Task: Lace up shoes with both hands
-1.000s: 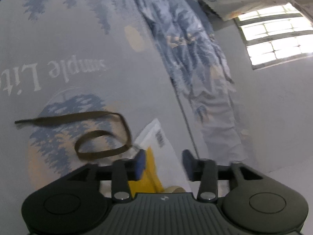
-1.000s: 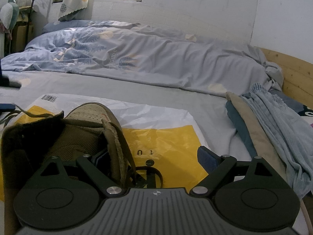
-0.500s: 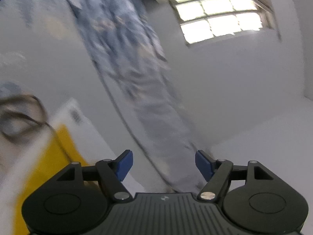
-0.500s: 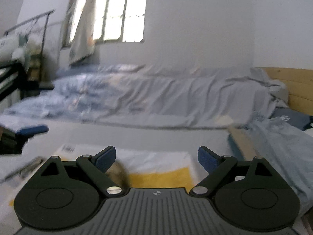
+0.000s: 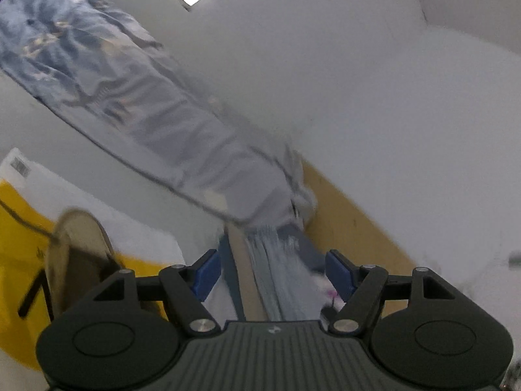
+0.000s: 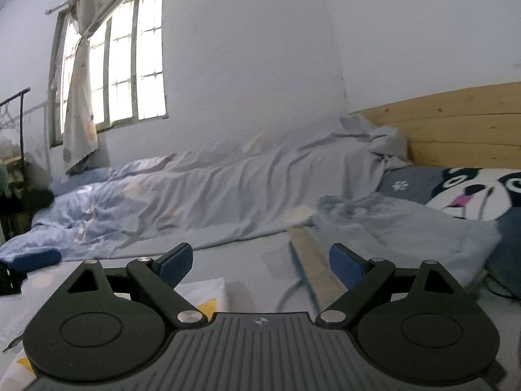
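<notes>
In the left wrist view a tan shoe [image 5: 76, 251] lies at the lower left on a yellow and white plastic bag [image 5: 19, 228], with a thin dark lace [image 5: 22, 220] trailing off its toe. My left gripper [image 5: 273, 277] is open and empty, raised to the right of the shoe. My right gripper [image 6: 260, 264] is open and empty too, lifted and facing the far wall; the shoe is out of that view. Only a corner of the bag [image 6: 205, 293] shows below it.
A rumpled blue duvet [image 6: 195, 202] runs along the wall. Folded clothes [image 6: 390, 224] and a dog-print pillow [image 6: 472, 195] lie by the wooden headboard [image 6: 456, 130]. A window with a curtain [image 6: 110, 68] is at left.
Both grippers have lifted and swung away from the shoe. The left one opened and let go of the lace, which no longer lies in front of it. The right view has lost the shoe.
</notes>
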Action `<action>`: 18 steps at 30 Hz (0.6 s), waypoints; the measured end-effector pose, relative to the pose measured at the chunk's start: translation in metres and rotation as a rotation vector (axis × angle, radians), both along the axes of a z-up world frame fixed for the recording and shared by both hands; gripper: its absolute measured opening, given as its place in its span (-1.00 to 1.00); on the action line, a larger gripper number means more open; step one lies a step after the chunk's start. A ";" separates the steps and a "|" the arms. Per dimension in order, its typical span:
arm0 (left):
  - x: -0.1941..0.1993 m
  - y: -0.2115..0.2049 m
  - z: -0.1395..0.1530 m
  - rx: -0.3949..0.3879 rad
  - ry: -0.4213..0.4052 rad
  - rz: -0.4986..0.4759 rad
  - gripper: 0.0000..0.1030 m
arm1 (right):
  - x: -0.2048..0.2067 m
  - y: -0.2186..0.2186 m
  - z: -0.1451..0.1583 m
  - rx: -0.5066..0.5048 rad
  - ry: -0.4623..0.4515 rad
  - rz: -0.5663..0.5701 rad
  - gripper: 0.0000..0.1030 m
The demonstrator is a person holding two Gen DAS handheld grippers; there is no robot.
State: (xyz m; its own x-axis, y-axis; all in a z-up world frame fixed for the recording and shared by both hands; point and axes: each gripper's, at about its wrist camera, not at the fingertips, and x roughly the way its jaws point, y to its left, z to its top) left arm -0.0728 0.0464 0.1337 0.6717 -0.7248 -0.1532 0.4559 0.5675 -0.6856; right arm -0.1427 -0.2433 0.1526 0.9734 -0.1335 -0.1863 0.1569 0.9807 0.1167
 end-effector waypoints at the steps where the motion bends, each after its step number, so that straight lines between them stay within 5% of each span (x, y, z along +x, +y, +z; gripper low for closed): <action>1: -0.010 -0.009 -0.001 0.040 -0.009 -0.013 0.35 | -0.007 -0.003 0.001 -0.005 0.000 -0.007 0.78; 8: -0.070 -0.060 -0.021 0.300 -0.011 -0.075 0.35 | -0.046 -0.026 0.006 0.007 -0.004 -0.026 0.75; 13: -0.089 -0.080 -0.042 0.480 0.090 -0.015 0.31 | -0.058 -0.031 0.003 -0.031 0.076 -0.033 0.18; 18: -0.084 -0.098 -0.065 0.603 0.207 -0.004 0.24 | -0.067 -0.031 -0.002 -0.056 0.107 -0.033 0.12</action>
